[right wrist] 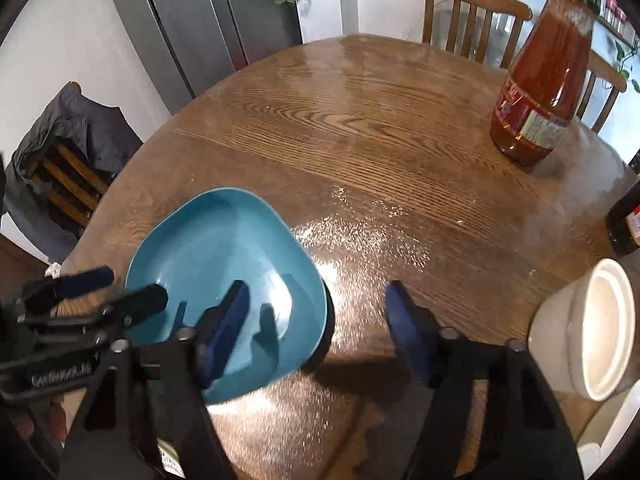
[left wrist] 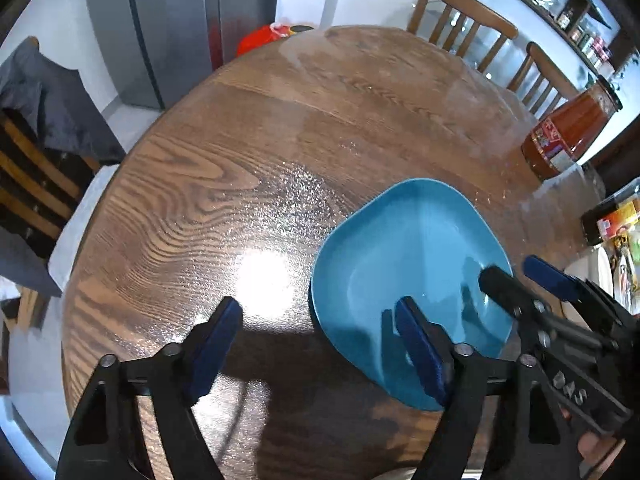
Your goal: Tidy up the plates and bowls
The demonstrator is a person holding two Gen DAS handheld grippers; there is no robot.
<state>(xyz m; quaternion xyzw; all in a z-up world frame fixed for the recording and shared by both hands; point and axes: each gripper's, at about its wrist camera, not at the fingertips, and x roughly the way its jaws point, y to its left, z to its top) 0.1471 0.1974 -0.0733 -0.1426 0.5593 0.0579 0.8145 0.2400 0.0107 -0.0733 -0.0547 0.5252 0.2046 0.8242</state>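
Observation:
A blue plate (left wrist: 404, 264) lies flat on the round wooden table (left wrist: 280, 128). My left gripper (left wrist: 320, 320) is open, its right finger over the plate's near edge, its left finger over bare wood. My right gripper (right wrist: 316, 304) is open too, its left finger above the same blue plate (right wrist: 216, 256). Each gripper shows in the other's view, the right gripper (left wrist: 516, 276) at the plate's right edge, the left gripper (right wrist: 124, 288) at its left edge. A white bowl (right wrist: 592, 328) stands tilted at the table's right edge.
A tall bottle of red sauce (right wrist: 540, 80) stands at the far right of the table. A dark bottle (right wrist: 626, 216) and packaged items (left wrist: 612, 220) sit at the right edge. Wooden chairs (right wrist: 472, 12) ring the table; a grey fridge (right wrist: 200, 20) stands behind.

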